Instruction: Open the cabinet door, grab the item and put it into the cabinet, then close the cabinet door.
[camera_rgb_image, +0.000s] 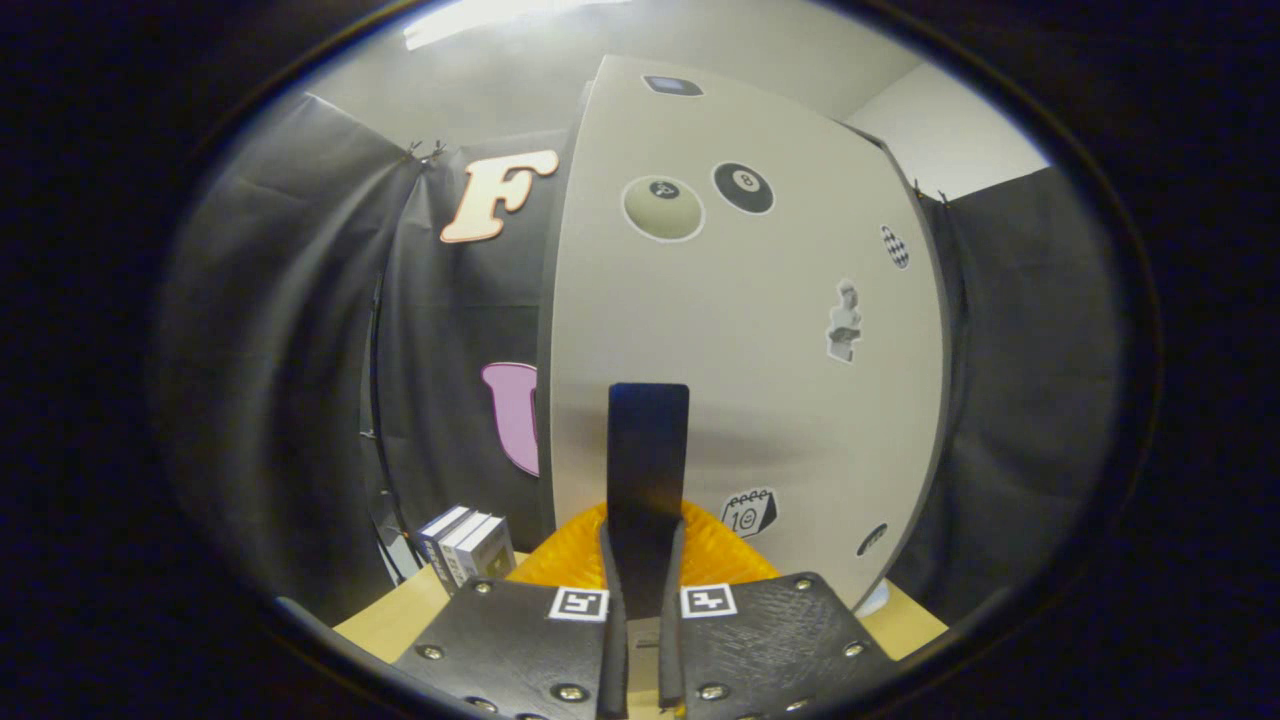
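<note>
The gripper (645, 575) is clenching a dark bar (648, 450), which is standing upright between its 2 fingers, and both fingers seem to be pressing on its sides. The bar is rising right in front of the lower part of the white cabinet door (760, 400), and I am taking it for the door's handle, though I cannot tell for sure that it is not a held item. The door is looking shut, or nearly so, which suggests the opening step is in hand. To do it well, the person should be keeping the pinch firm and square on the bar, pulling along the arc of the hinge and not straight back, and watching that the swinging panel is not sweeping the orange ribbed thing (725, 555), which is lying on the wooden table (395, 615) just beyond the fingers and before the door, and which may be the item to stow. By count I am seeing 1 door, 1 bar, 1 orange thing, 7 stickers on the door, 2 of them billiard balls, and 3 small boxes (465, 545) standing together to the left of the door.
</note>
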